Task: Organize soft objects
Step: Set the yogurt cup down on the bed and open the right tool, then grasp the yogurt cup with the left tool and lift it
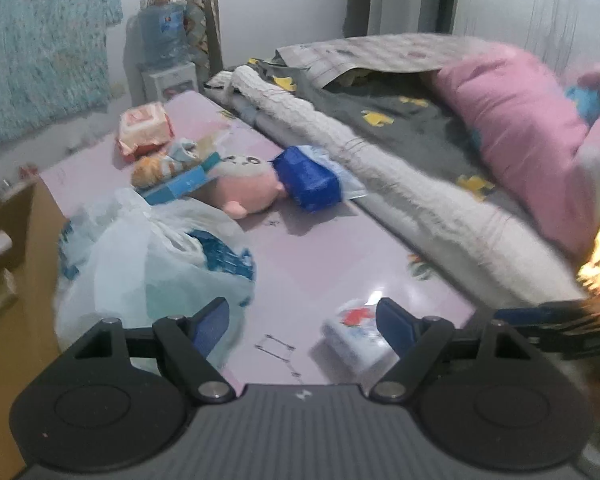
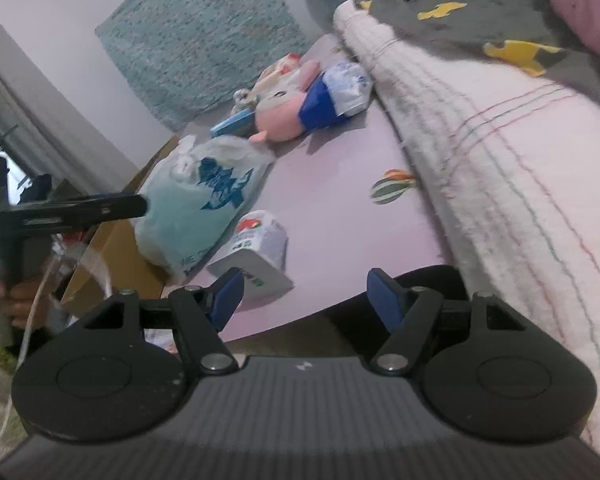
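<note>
Both grippers are between grabs over the pink bench [image 1: 331, 248], so this looks like the step of picking the next soft thing to sort. The left gripper [image 1: 301, 320] has its fingers wide apart with nothing between them, and the right gripper [image 2: 303, 294] also has its fingers apart and empty.

Taking the tissue pack [image 1: 357, 334] as landmark: it lies on the bench just ahead of the left gripper. The plastic bag [image 1: 148, 264] sits just to its left, the plush toy [image 1: 244, 188] well beyond it, and the bed [image 1: 439, 168] runs along its right. A sensible next move is to lower one gripper around the tissue pack and close gently, since it will squash.
</note>
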The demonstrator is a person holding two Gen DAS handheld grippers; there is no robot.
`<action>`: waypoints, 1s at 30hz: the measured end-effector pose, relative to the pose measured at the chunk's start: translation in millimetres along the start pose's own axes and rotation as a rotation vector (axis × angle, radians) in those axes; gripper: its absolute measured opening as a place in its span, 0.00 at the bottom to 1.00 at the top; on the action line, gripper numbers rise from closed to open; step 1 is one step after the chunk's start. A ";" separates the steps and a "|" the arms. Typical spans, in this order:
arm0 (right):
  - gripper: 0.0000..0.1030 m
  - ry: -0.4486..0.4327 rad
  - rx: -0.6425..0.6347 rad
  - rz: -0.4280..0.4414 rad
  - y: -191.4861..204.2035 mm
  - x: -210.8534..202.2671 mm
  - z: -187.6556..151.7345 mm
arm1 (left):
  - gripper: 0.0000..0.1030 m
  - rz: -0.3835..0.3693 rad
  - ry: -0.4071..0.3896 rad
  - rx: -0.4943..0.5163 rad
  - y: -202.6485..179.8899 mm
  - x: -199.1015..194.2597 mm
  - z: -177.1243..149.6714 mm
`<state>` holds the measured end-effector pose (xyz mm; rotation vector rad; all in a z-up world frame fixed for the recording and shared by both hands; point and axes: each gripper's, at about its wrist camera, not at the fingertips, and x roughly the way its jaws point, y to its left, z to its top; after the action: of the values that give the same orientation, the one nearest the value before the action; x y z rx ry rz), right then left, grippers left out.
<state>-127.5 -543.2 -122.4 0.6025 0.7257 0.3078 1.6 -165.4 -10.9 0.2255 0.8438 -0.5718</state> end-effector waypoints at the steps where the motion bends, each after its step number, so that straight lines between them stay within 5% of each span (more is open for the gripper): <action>1: 0.66 -0.013 0.006 -0.003 -1.1 -0.1 -0.1 | 0.79 -0.028 0.001 -0.024 2.2 -2.6 -0.8; 4: 0.66 -0.052 0.016 0.003 -2.1 3.6 -0.5 | 0.79 -0.068 0.003 -0.082 5.7 -9.2 -5.6; 11: 0.63 -0.069 0.007 0.089 1.8 15.8 -4.6 | 0.72 0.009 0.036 -0.021 -15.0 -8.0 -35.1; 12: 0.60 -0.067 0.006 0.107 2.1 16.9 -5.4 | 0.68 0.014 0.050 -0.004 -19.6 -3.0 -41.6; 14: 0.50 -0.056 -0.015 0.145 3.3 23.4 -6.3 | 0.41 0.031 0.075 0.009 -25.6 10.4 -50.3; 17: 0.43 -0.035 -0.068 0.170 8.2 33.7 -9.2 | 0.23 0.032 0.124 -0.013 -24.1 32.2 -59.9; 24: 0.36 -0.013 -0.096 0.172 6.6 59.5 -5.9 | 0.20 -0.031 0.190 -0.026 -23.5 67.3 -61.3; 30: 0.26 0.023 -0.053 0.222 -5.4 83.9 -2.8 | 0.21 -0.009 0.214 0.028 -31.9 89.7 -52.8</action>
<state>-69.3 -507.6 -171.5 0.6311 0.6718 0.5389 -2.9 -205.0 -112.2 0.3122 1.0449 -0.5749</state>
